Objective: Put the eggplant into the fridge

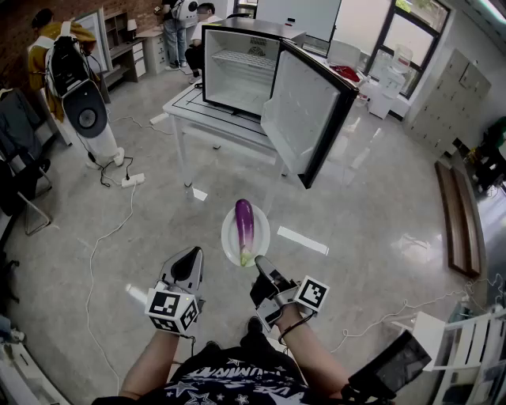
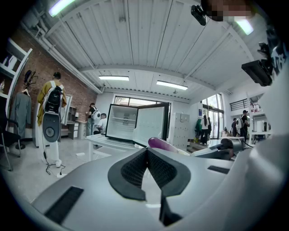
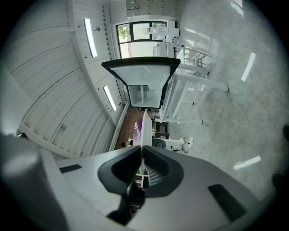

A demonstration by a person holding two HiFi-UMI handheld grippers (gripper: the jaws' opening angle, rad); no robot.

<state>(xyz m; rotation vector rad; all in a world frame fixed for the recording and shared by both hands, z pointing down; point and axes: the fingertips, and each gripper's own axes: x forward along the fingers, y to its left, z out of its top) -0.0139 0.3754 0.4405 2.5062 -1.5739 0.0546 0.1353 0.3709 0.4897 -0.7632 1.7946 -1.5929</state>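
Eggplant (image 1: 244, 226) lies on a white plate (image 1: 230, 240) that my right gripper (image 1: 262, 266) pinches by the rim, my left gripper (image 1: 190, 257) clenched on nothing; the open fridge (image 1: 237, 71) is not yet reached

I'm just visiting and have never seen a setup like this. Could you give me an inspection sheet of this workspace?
Surface: a white table stands on a glossy grey floor and carries the fridge.
Job's things: the eggplant lies on a white plate; the fridge has its door open.
Clutter: tape marks on the floor.
Grippers: left gripper shut, nothing in it; right gripper shut on the plate's rim.
Cables: a cable trails over the floor from a power strip.
Surroundings: people at the back, large windows.
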